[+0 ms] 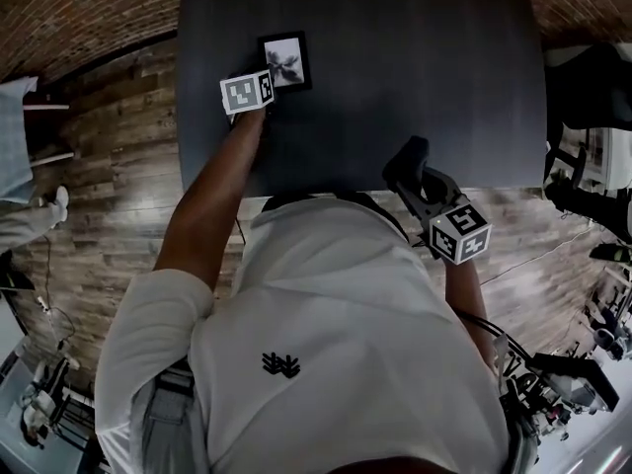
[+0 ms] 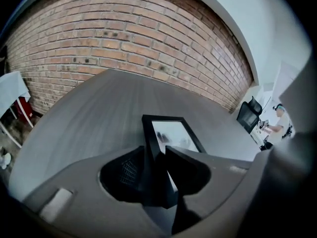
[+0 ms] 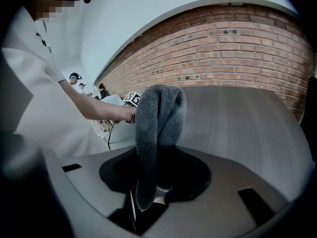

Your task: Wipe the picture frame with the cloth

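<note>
The black picture frame [image 1: 285, 59] is at the table's far left, and in the left gripper view its left border [image 2: 148, 133] runs between the jaws. My left gripper [image 1: 267, 95] [image 2: 157, 156] holds that near-left border, with a jaw against each side of it. My right gripper [image 1: 415, 171] [image 3: 156, 182] hovers over the table's near edge, well to the right of the frame. It is shut on a grey cloth [image 3: 158, 118], which stands up from the jaws in a folded loop. In the right gripper view the left arm's marker cube [image 3: 130, 99] shows behind the cloth.
The dark table [image 1: 415, 57] stands on a wooden plank floor [image 1: 109, 215] in front of a brick wall [image 2: 124, 38]. Another person [image 1: 20, 166] stands at the left. Desks and gear [image 1: 592, 126] crowd the right side.
</note>
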The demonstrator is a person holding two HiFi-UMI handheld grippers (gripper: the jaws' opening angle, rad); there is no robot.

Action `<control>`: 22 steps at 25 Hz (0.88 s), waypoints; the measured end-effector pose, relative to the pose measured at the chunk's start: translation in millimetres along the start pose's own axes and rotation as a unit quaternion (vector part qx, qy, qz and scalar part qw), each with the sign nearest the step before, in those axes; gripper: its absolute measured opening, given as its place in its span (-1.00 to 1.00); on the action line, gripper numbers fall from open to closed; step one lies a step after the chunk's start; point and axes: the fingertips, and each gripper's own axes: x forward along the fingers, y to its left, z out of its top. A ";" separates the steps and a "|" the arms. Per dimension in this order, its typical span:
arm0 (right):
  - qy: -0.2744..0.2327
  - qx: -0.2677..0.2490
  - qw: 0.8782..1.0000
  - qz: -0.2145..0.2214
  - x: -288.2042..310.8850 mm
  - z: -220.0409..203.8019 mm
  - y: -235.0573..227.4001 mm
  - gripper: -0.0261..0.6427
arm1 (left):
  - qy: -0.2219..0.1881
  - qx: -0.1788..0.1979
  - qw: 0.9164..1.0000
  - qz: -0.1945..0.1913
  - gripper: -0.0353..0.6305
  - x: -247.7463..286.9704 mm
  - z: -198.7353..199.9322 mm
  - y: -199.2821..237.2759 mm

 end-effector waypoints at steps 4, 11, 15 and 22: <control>-0.003 0.007 1.000 0.004 -8.8 -5.1 -28.2 -0.47 | 0.001 0.003 1.000 0.016 -0.61 1.1 -1.4 -9.5; -0.018 -0.014 0.999 0.039 -11.1 2.9 -53.3 -0.47 | -0.003 0.006 1.000 0.020 -0.66 -23.6 0.3 -34.2; -0.040 -0.017 0.996 0.081 -9.5 19.6 -60.1 -0.48 | -0.019 0.019 1.000 0.002 -0.67 -53.7 4.2 -63.8; -0.062 0.020 0.964 0.257 2.1 69.3 -26.3 -0.49 | -0.065 0.070 0.995 -0.024 -0.67 -112.9 15.3 -126.2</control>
